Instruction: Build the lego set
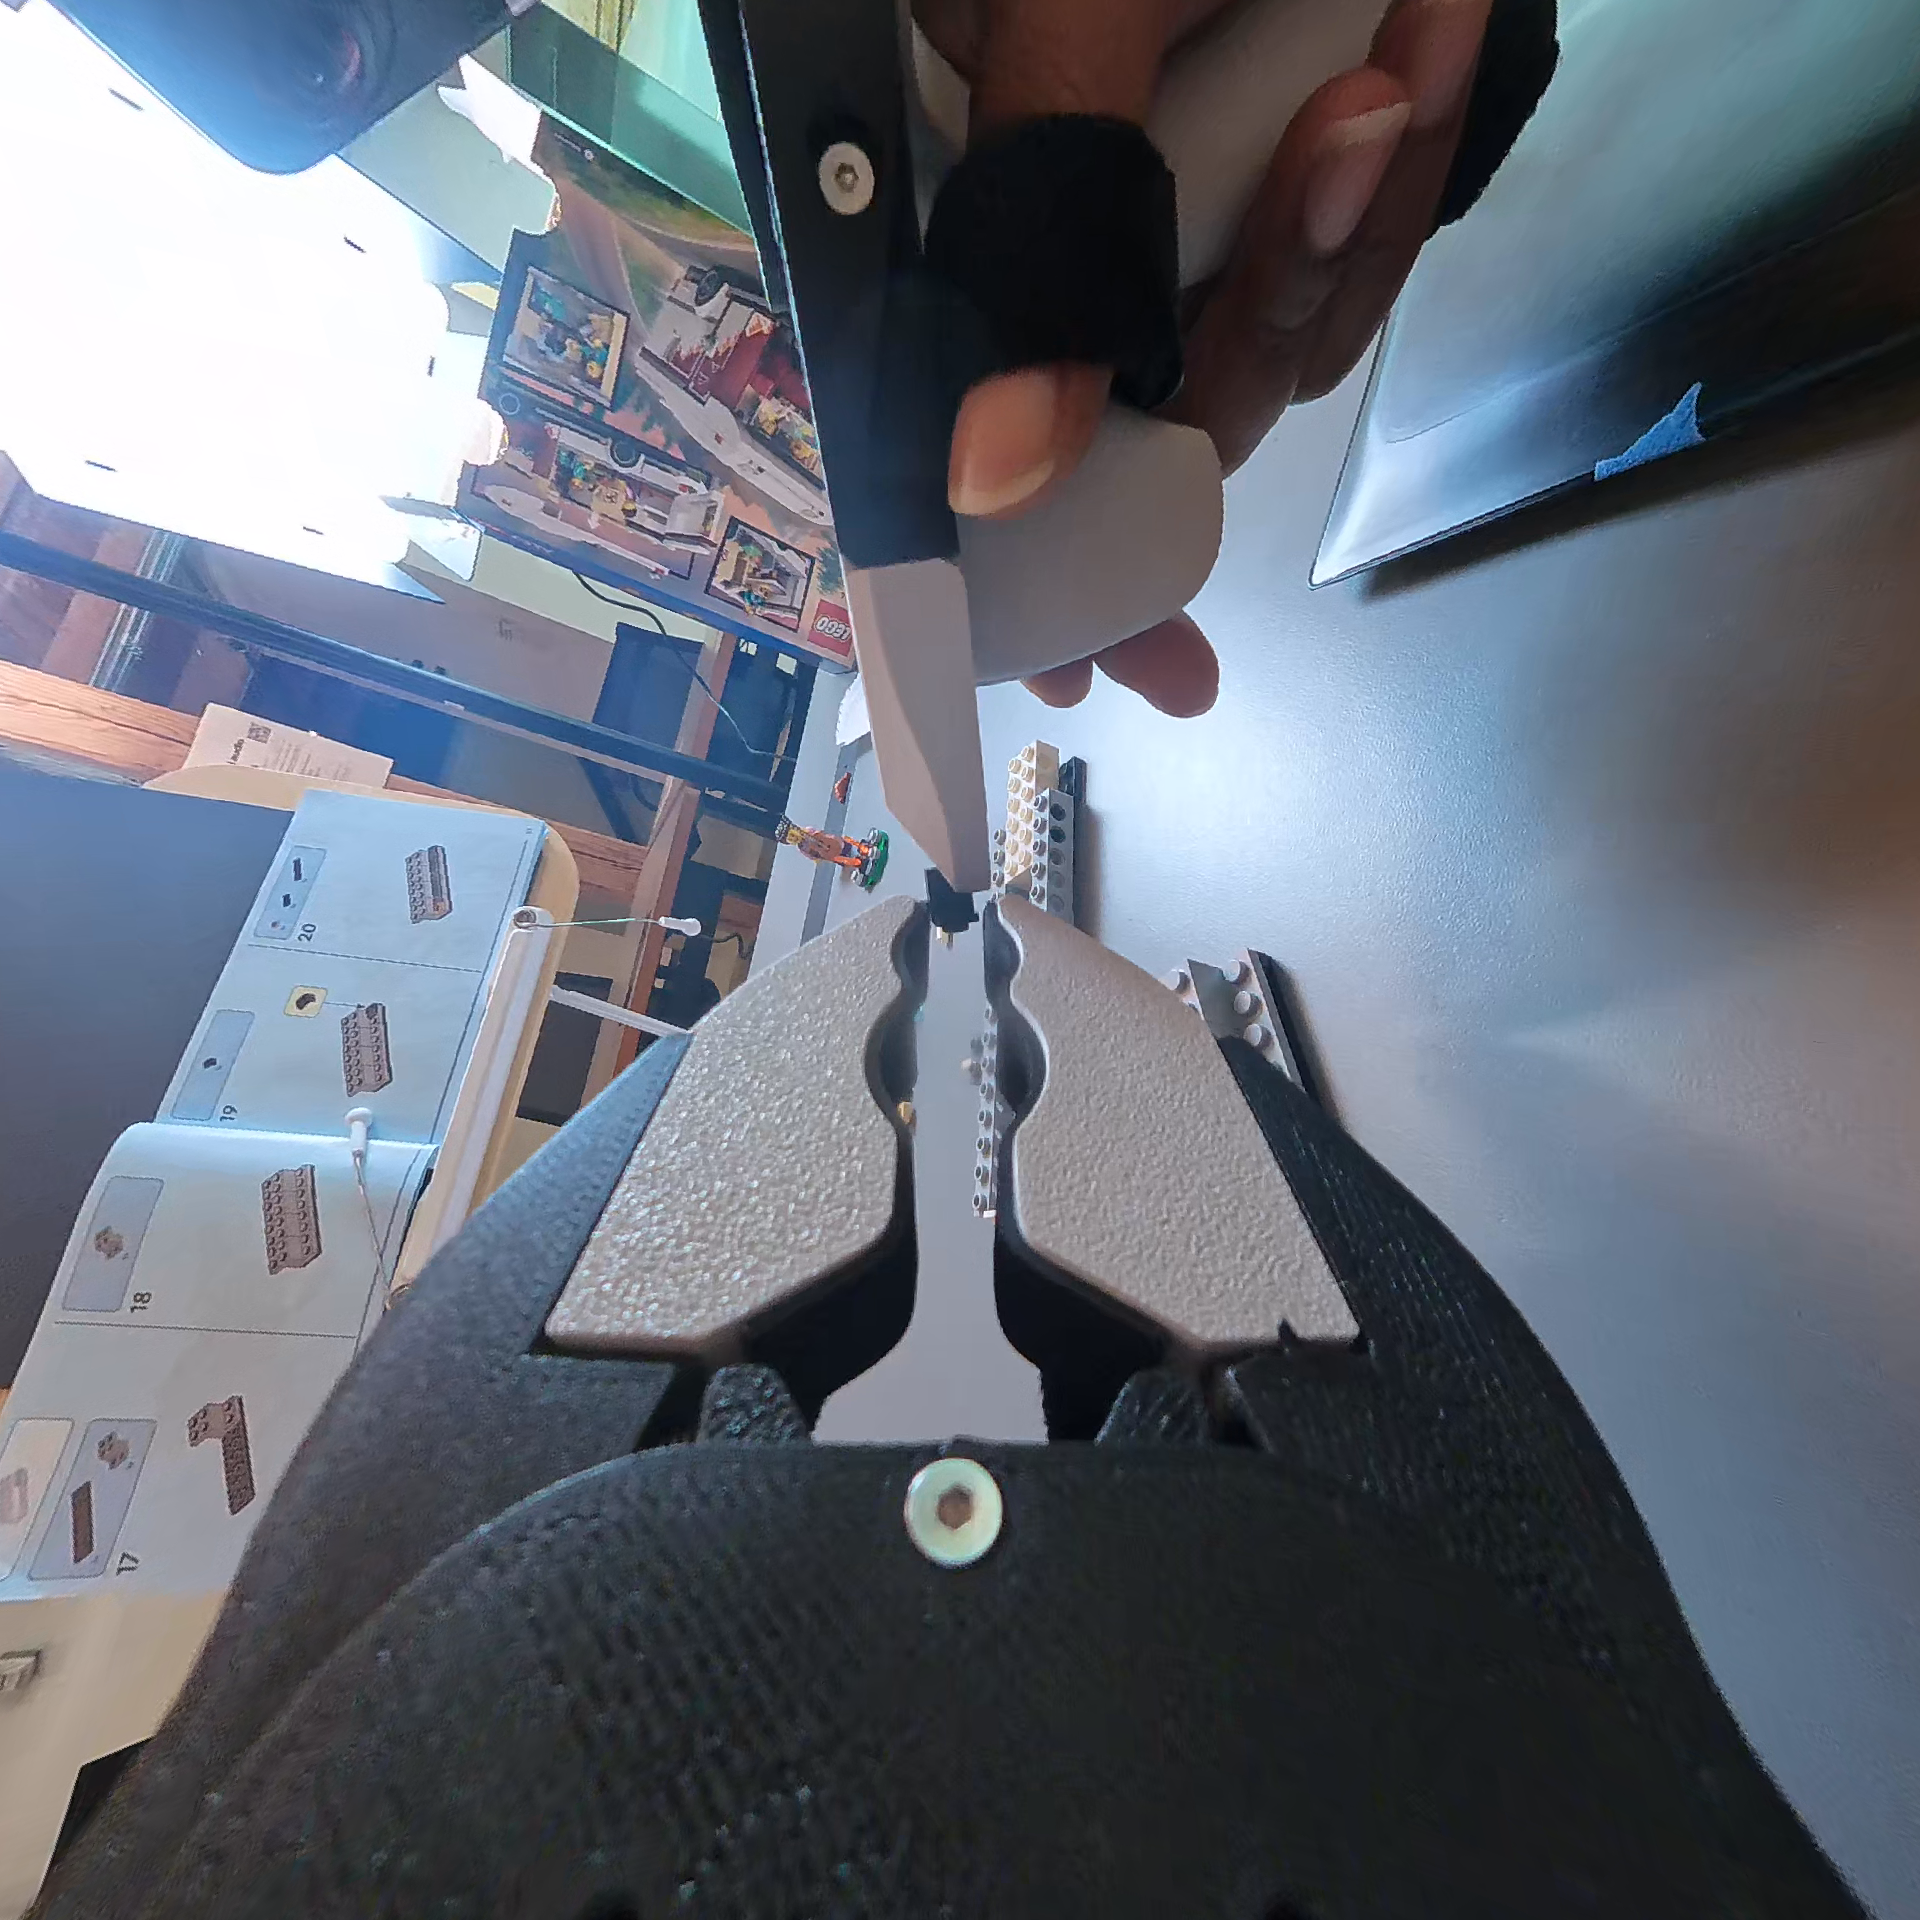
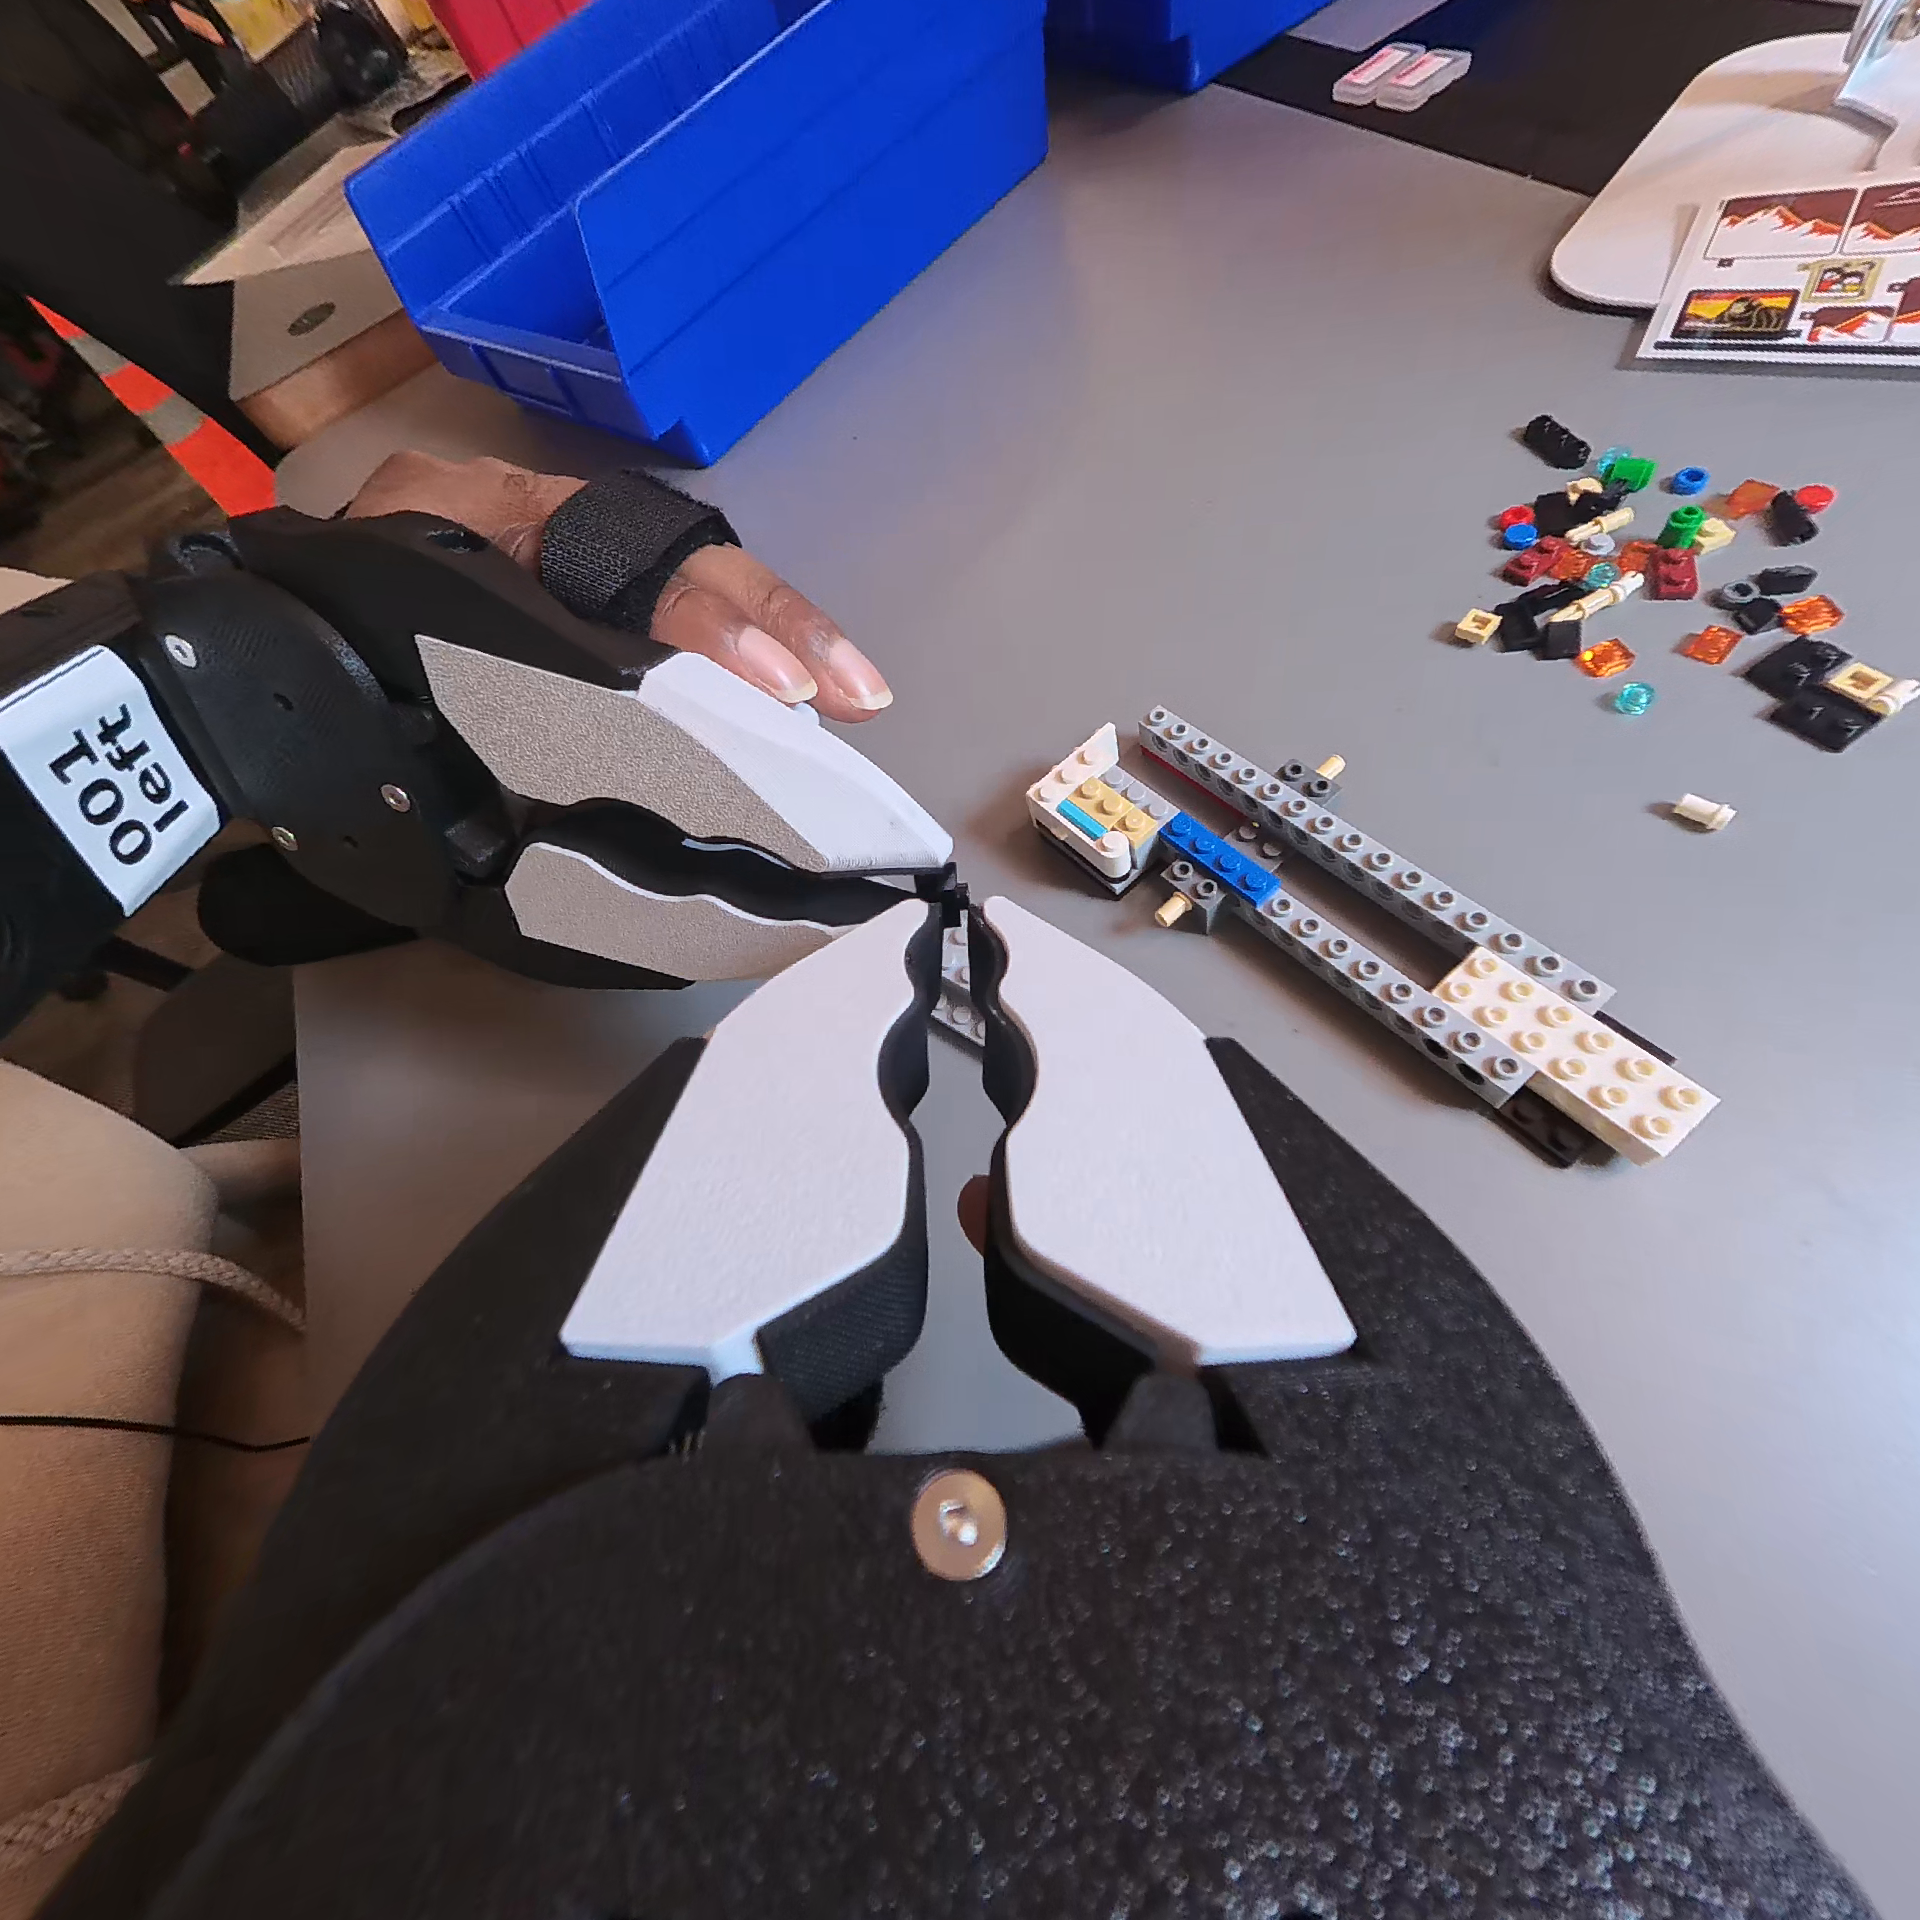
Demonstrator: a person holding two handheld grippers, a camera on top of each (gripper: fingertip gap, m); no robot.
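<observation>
A small black Lego piece (image 2: 948, 896) sits where both grippers' tips meet, above the grey table (image 2: 1247, 520). My left gripper (image 2: 935, 878) comes in from the left and is shut on it. My right gripper (image 2: 954, 912) has its tips closed around the same piece. In the left wrist view the piece (image 1: 950, 902) sits between my left gripper's tips (image 1: 954, 914), and the right gripper's fingertip (image 1: 951, 852) touches it from above. A grey studded plate (image 2: 961, 1003) lies just under the tips. The partly built grey, white and blue model (image 2: 1351, 914) lies on the table to the right.
A pile of small loose pieces (image 2: 1683, 582) and a cream pin (image 2: 1704, 810) lie at the right. Blue bins (image 2: 707, 229) stand at the back. A sticker sheet (image 2: 1787, 281) is at the far right. The instruction booklet (image 1: 312, 1091) and the set's box (image 1: 665, 416) show in the left wrist view. Left and right tips are no more than a few centimetres apart. The cream pin (image 2: 1704, 810) sits 15 cm or so from the ends of my right fingers.
</observation>
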